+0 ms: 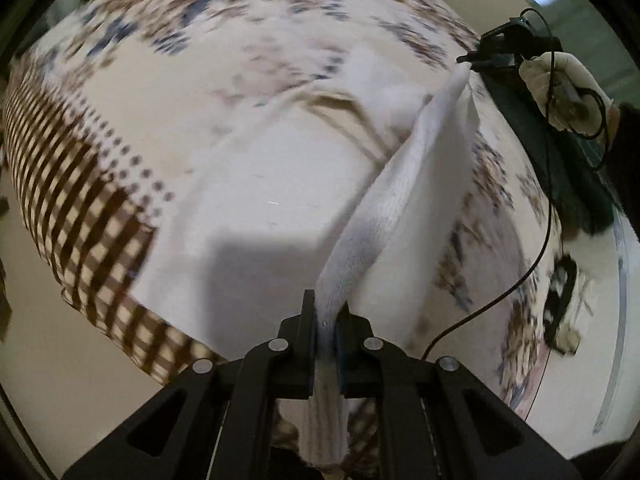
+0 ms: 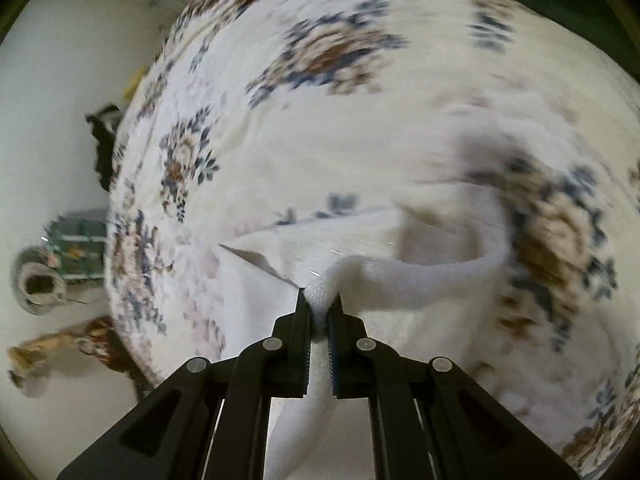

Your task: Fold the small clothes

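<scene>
the left gripper (image 1: 327,314) is pinching one ribbed edge of the white garment (image 1: 404,184), and the right gripper (image 2: 319,307) is clamping the other, stretching it above the floral bedspread (image 2: 320,40).

Bed covered by a cream floral bedspread (image 1: 248,20) with a brown checked border (image 1: 80,200), white garment (image 1: 256,184) lying partly on it, blurred
</scene>
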`<control>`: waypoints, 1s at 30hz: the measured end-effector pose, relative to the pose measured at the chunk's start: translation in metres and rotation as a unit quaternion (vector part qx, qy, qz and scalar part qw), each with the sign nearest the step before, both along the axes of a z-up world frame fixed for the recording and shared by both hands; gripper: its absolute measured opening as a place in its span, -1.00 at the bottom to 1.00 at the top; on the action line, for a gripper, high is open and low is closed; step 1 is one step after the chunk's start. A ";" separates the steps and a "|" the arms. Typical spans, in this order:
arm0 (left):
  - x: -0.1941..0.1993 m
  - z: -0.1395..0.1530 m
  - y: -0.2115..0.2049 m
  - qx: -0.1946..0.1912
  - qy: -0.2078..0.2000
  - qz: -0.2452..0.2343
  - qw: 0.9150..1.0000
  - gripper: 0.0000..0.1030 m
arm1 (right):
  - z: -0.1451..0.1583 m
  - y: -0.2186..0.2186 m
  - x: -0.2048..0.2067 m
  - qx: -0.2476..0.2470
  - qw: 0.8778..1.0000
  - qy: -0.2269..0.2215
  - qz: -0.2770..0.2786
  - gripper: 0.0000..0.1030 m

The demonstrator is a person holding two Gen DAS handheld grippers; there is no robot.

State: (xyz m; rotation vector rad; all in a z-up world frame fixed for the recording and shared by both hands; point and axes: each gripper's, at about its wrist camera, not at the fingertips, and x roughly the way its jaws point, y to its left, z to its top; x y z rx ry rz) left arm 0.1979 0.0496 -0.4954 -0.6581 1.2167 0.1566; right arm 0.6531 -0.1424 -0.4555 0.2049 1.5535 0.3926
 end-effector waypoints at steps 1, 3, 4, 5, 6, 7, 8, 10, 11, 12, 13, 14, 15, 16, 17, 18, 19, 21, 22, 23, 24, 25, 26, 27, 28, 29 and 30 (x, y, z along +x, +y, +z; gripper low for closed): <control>-0.001 -0.003 0.010 -0.001 0.002 0.004 1.000 -0.90 | -0.007 0.023 0.001 -0.012 1.000 0.000 0.007 -0.87; -0.002 -0.015 0.036 -0.003 0.006 0.016 1.000 -0.90 | -0.021 0.067 0.001 -0.036 0.999 -0.002 0.024 -0.87; -0.003 -0.020 0.046 -0.007 0.008 0.022 1.000 -0.90 | -0.029 0.086 0.001 -0.047 0.998 -0.001 0.032 -0.87; -0.004 -0.025 0.056 -0.013 0.010 0.029 0.999 -0.90 | -0.035 0.101 0.001 -0.056 0.998 -0.001 0.038 -0.87; -0.006 -0.031 0.067 -0.019 0.012 0.036 0.999 -0.90 | -0.043 0.119 0.002 -0.068 0.997 -0.001 0.045 -0.87; -0.007 -0.038 0.077 -0.028 0.016 0.038 0.999 -0.90 | -0.051 0.133 0.002 -0.077 0.996 -0.001 0.049 -0.87; -0.008 -0.043 0.082 -0.028 0.019 0.037 0.999 -0.90 | -0.058 0.146 0.002 -0.086 0.995 0.000 0.055 -0.87; -0.009 -0.056 0.092 -0.032 0.028 0.038 0.998 -0.90 | -0.072 0.167 0.002 -0.105 0.993 0.001 0.062 -0.87; -0.009 -0.062 0.097 -0.035 0.032 0.038 0.998 -0.90 | -0.081 0.176 0.001 -0.114 0.991 0.005 0.065 -0.87; -0.009 -0.070 0.103 -0.040 0.037 0.040 0.998 -0.90 | -0.087 0.182 0.002 -0.121 0.991 0.006 0.062 -0.87; -0.009 -0.075 0.107 -0.044 0.041 0.040 0.997 -0.90 | -0.095 0.187 0.001 -0.126 0.990 0.008 0.060 -0.87; -0.008 -0.081 0.109 -0.050 0.046 0.040 0.997 -0.90 | -0.100 0.189 0.001 -0.130 0.990 0.010 0.059 -0.87; -0.008 -0.090 0.111 -0.059 0.053 0.038 0.996 -0.90 | -0.106 0.191 0.001 -0.136 0.989 0.012 0.057 -0.87; -0.007 -0.096 0.111 -0.062 0.059 0.035 0.996 -0.89 | -0.113 0.192 0.001 -0.137 0.989 0.019 0.053 -0.87; -0.007 -0.100 0.112 -0.065 0.065 0.034 0.995 -0.86 | -0.115 0.191 0.000 -0.133 0.990 0.023 0.048 -0.86; -0.007 -0.104 0.113 -0.079 0.071 0.038 0.994 -0.80 | -0.116 0.188 0.000 -0.128 0.990 0.027 0.043 -0.82; -0.009 -0.106 0.115 -0.096 0.072 0.045 0.992 -0.78 | -0.116 0.186 0.000 -0.121 0.991 0.034 0.041 -0.79; -0.013 -0.106 0.119 -0.104 0.094 0.054 0.989 -0.36 | -0.112 0.174 -0.005 -0.089 0.994 0.061 0.035 -0.44; -0.017 -0.105 0.122 -0.106 0.103 0.056 0.987 -0.26 | -0.105 0.165 -0.010 -0.069 0.994 0.072 0.035 -0.32; -0.021 -0.102 0.124 -0.106 0.112 0.055 0.987 -0.06 | -0.096 0.154 -0.016 -0.050 0.995 0.077 0.033 -0.08; -0.027 -0.098 0.125 -0.098 0.120 0.057 0.986 0.04 | -0.084 0.140 -0.027 -0.034 0.996 0.076 0.034 -0.01; -0.033 -0.093 0.128 -0.095 0.123 0.061 0.986 0.08 | -0.071 0.123 -0.041 -0.020 0.996 0.075 0.036 0.00; -0.037 -0.090 0.129 -0.096 0.122 0.062 0.986 0.15 | -0.063 0.110 -0.052 -0.015 0.996 0.074 0.039 0.02; -0.043 -0.085 0.129 -0.100 0.121 0.063 0.986 0.19 | -0.053 0.092 -0.071 -0.019 0.996 0.073 0.042 0.11; -0.044 -0.085 0.131 -0.102 0.121 0.062 0.985 0.20 | -0.046 0.076 -0.092 -0.021 0.996 0.076 0.043 0.13; -0.045 -0.084 0.130 -0.102 0.121 0.060 0.986 0.20 | -0.044 0.055 -0.119 -0.024 0.995 0.087 0.044 0.15; -0.046 -0.084 0.127 -0.096 0.126 0.055 0.986 0.20 | -0.045 0.040 -0.140 -0.032 0.994 0.098 0.045 0.15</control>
